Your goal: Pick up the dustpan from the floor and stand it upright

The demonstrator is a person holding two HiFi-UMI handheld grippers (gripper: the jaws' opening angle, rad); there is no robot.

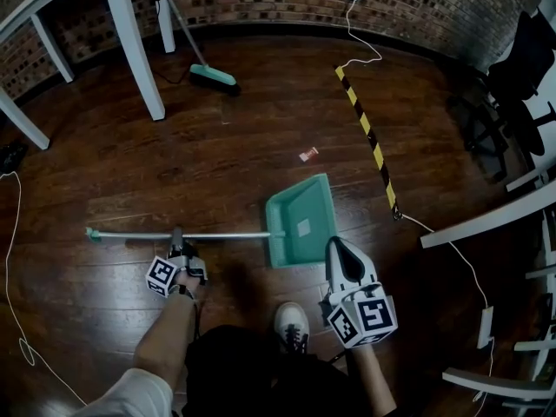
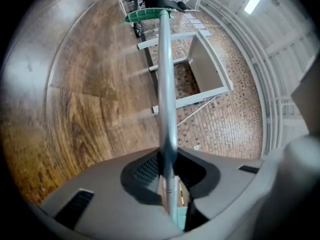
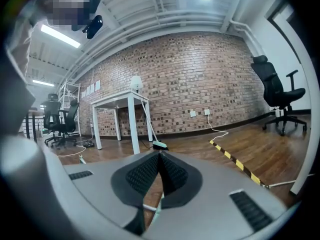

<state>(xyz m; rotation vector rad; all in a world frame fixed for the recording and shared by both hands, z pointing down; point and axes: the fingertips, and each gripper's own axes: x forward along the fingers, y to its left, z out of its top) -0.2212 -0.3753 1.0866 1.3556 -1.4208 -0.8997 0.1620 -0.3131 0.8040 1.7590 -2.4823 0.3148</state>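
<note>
Dustpan: the dustpan (image 1: 301,220) lay flat on the floor, well away from the brick-wall edge. Its pan was just ahead of my shoe (image 1: 292,324) and its handle (image 1: 217,234) ran off to the left.
Left fingers: my left fingers (image 2: 147,171) were clamped on the handle, toward its free end.
Right fingers: my right fingers (image 1: 346,268) were closed together and empty, just beside the pan's near right corner.
Risk: with a grip that far from the pan, I judged its weight could roll the round handle between my pads. The pan could also skid as it tipped up.
Around: a broom (image 1: 213,78) lay by the white table leg (image 1: 135,46). The striped tape (image 1: 365,129), white cable (image 1: 452,250) and paper scrap (image 1: 307,155) all lay clear of the lift.
</note>
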